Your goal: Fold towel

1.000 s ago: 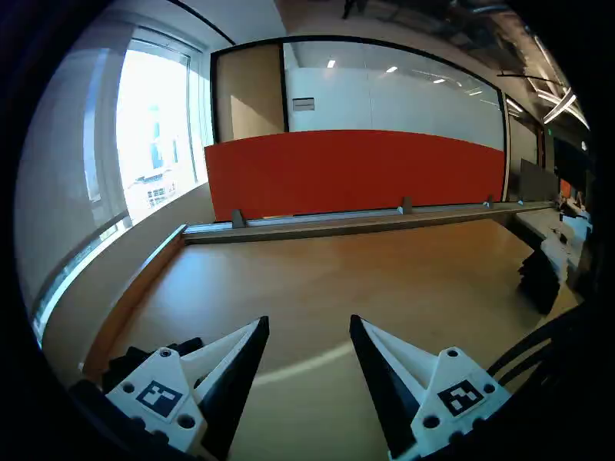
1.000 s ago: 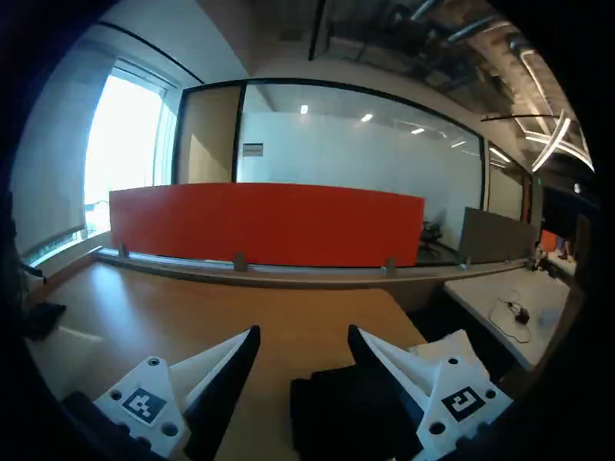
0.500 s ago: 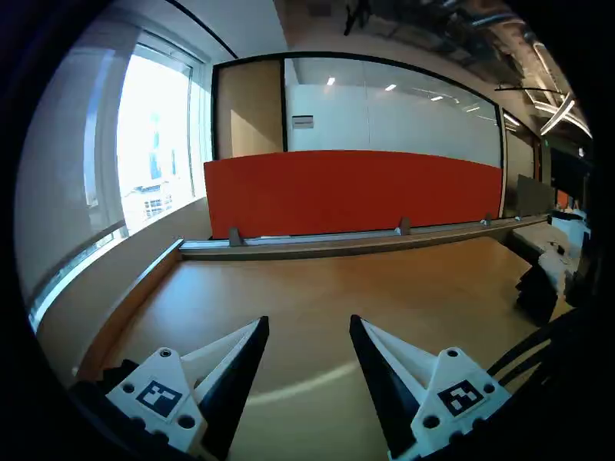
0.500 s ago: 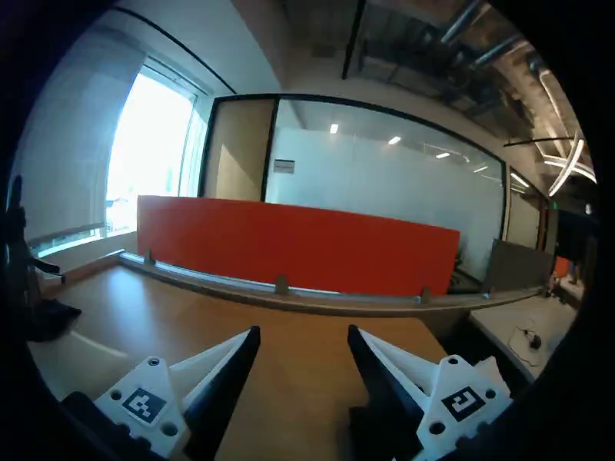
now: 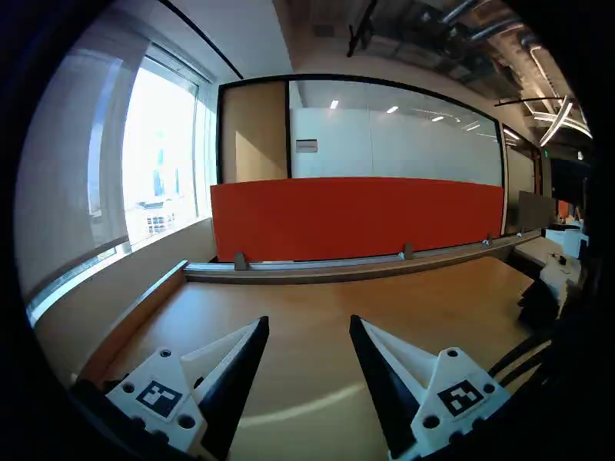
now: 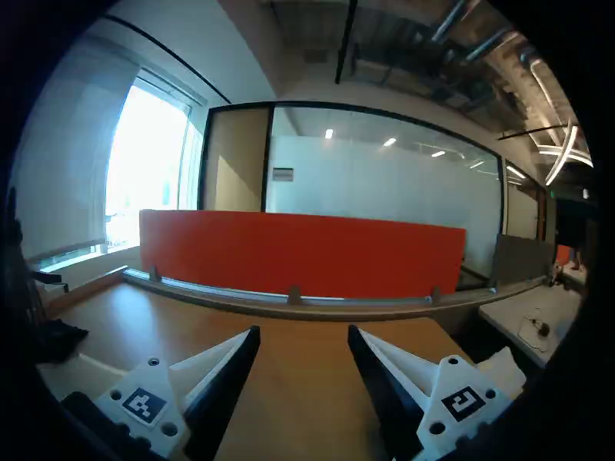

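My left gripper (image 5: 307, 321) stands open over the bare wooden table (image 5: 338, 307), with nothing between its fingers. A dark lump (image 5: 538, 303), possibly dark cloth, lies at the table's right edge with something white just above it. My right gripper (image 6: 303, 330) is open too and empty above the same table (image 6: 300, 361). In the right gripper view another dark lump (image 6: 54, 342), perhaps a dark towel, rests on the table at the far left. I cannot tell what either lump is.
A red divider panel (image 5: 354, 219) on a metal rail (image 5: 346, 265) closes the table's far side. A bright window (image 5: 157, 180) runs along the left. A white desk with a cable (image 6: 538, 326) stands at the right, and a white scrap (image 6: 503, 361) lies by my right finger.
Both cameras have tilted upward. The black folded cloth under my right gripper has dropped below the picture. The dark cloth by my left finger is gone from sight too.
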